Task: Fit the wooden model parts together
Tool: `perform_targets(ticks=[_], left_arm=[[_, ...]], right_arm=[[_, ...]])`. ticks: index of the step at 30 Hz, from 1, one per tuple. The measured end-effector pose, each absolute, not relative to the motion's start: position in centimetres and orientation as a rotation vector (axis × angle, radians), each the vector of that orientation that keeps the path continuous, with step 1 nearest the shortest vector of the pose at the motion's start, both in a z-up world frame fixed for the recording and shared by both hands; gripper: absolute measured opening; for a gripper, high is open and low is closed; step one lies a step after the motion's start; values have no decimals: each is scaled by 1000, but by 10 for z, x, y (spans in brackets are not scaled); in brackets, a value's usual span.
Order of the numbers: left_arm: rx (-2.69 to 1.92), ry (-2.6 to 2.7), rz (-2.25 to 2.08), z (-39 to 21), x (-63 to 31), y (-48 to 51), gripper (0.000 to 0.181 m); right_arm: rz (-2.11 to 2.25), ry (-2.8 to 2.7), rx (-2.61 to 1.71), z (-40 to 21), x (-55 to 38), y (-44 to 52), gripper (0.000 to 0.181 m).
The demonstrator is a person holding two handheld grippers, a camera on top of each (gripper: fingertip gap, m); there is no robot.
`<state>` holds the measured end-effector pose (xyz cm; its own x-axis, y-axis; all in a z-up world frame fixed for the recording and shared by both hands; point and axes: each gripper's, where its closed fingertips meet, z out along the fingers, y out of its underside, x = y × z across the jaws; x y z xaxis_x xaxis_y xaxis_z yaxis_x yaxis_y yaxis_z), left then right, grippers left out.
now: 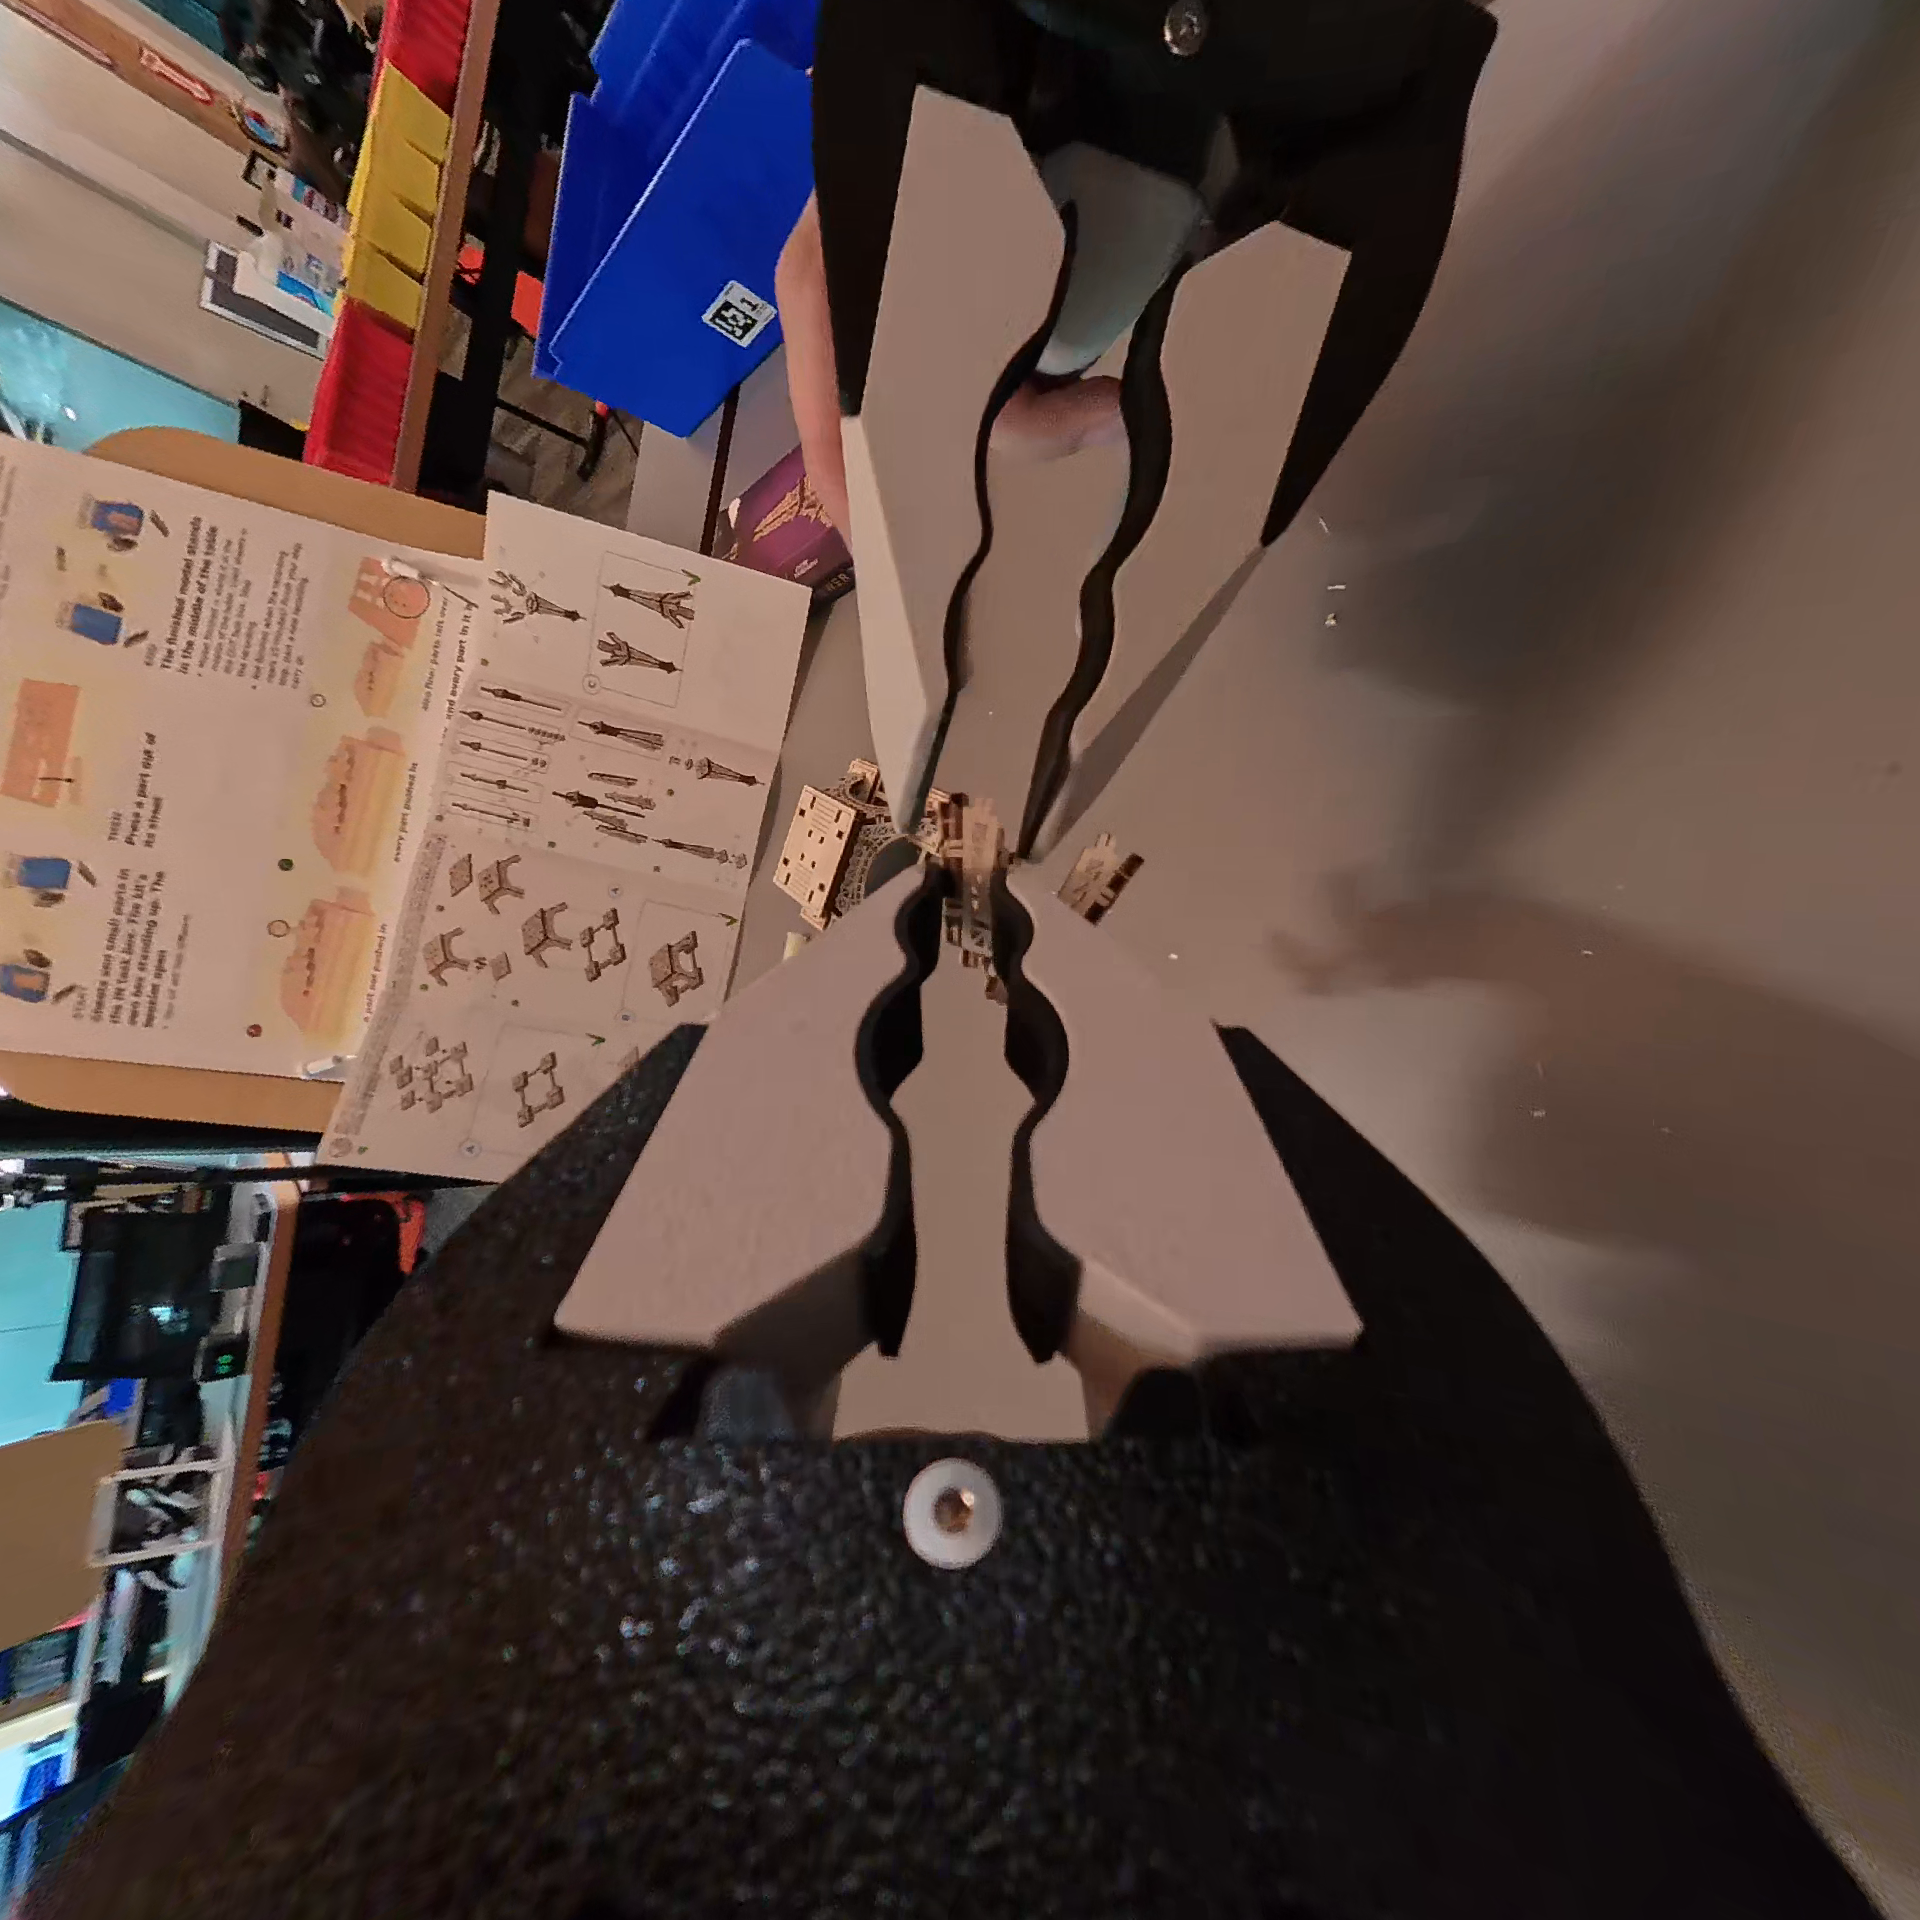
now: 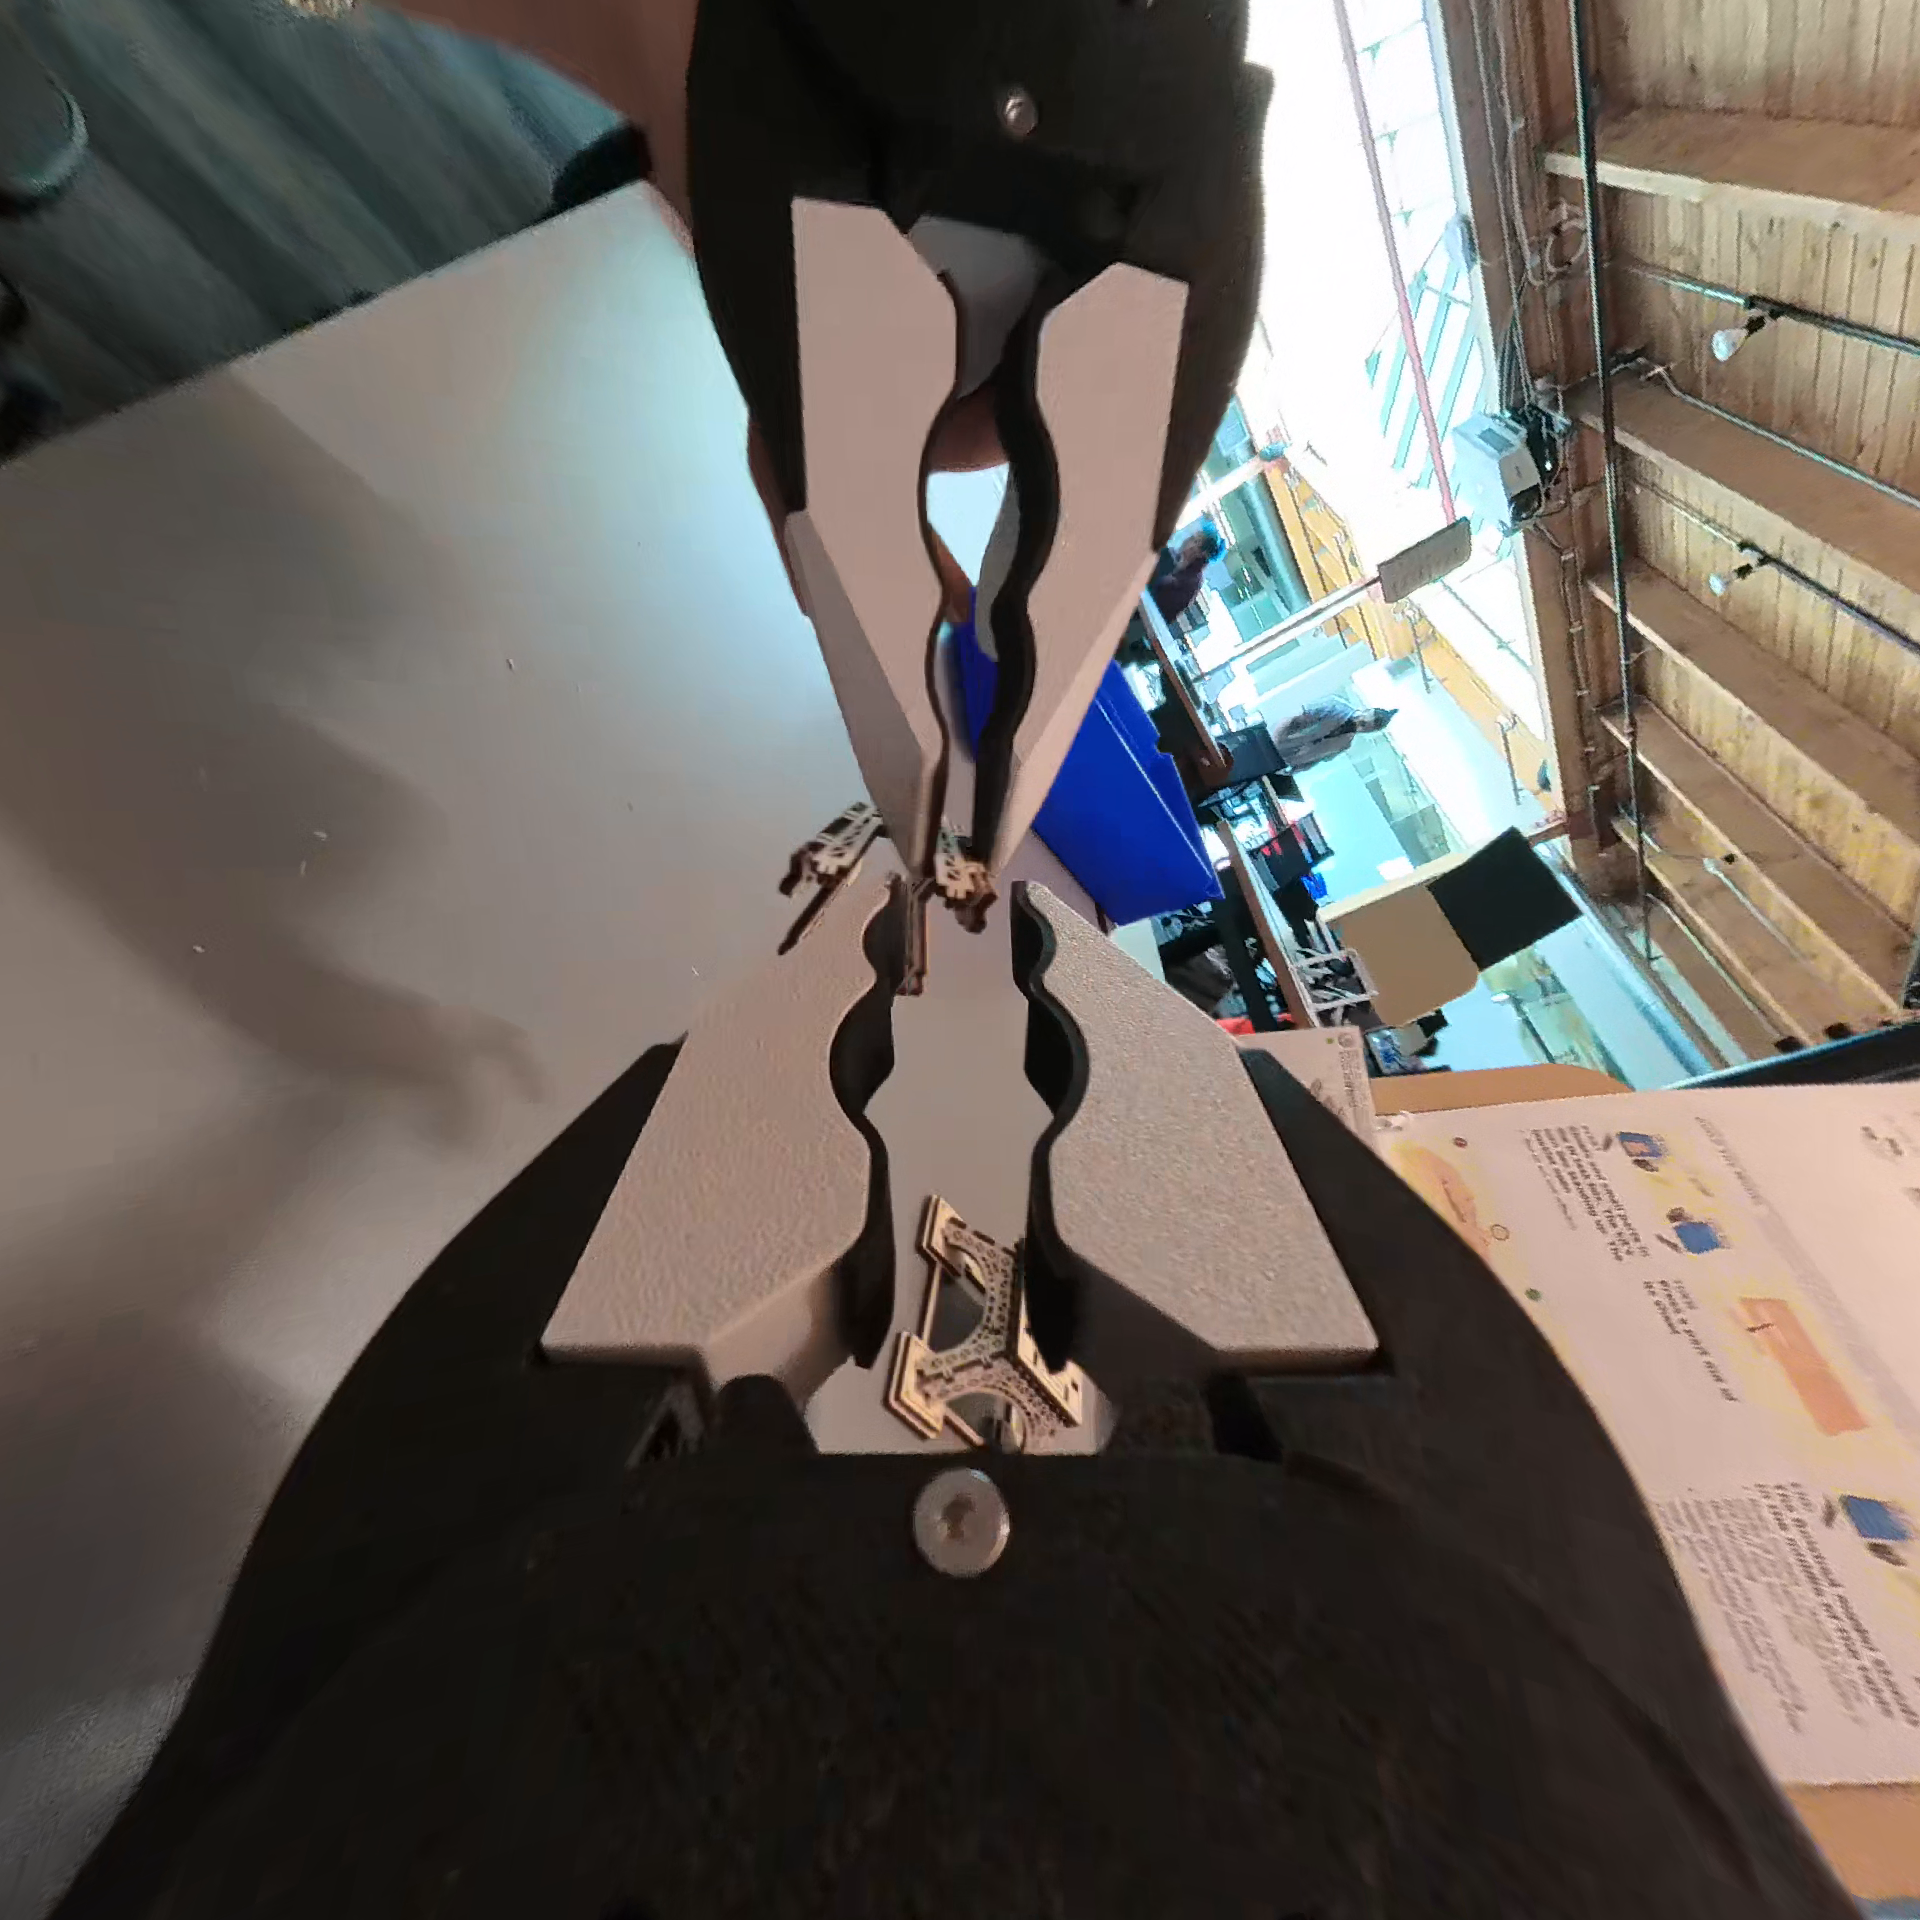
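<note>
The left gripper (image 1: pixel 966 883) pinches a thin wooden piece (image 1: pixel 971 868); the right gripper (image 2: pixel 956 914) looks apart. Too hard a push could snap it.

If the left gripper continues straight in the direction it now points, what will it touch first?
Most likely the right gripper, whose tips face it almost tip to tip. The small wooden part pinched between them already fills the gap, though depth there is hard to judge.

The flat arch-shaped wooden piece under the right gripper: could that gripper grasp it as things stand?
Probably not directly: the arch piece lies behind the fingertips of the right gripper, near the finger roots, so it would need to draw back first.
</note>
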<state>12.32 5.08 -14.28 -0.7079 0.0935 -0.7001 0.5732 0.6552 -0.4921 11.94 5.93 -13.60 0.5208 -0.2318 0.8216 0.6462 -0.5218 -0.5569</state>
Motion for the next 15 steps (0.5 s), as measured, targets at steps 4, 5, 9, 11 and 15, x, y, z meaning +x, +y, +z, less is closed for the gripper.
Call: perform_targets(ticks=[4, 5, 9, 11, 15], left_arm=[[546, 2176, -870, -142, 125, 51, 7], [553, 2158, -846, -141, 126, 51, 7], [567, 2104, -818, -135, 126, 52, 7], [580, 2067, -809, -130, 126, 51, 7], [633, 1964, -780, -123, 123, 50, 7]], right_arm=[[-1218, -360, -1819, -137, 123, 58, 10], [-1236, -363, -1812, -135, 123, 58, 9], [-1280, -368, -1777, -128, 122, 58, 9], [-1310, -371, -1759, -124, 122, 58, 9], [-1369, -390, -1721, -117, 120, 59, 9]])
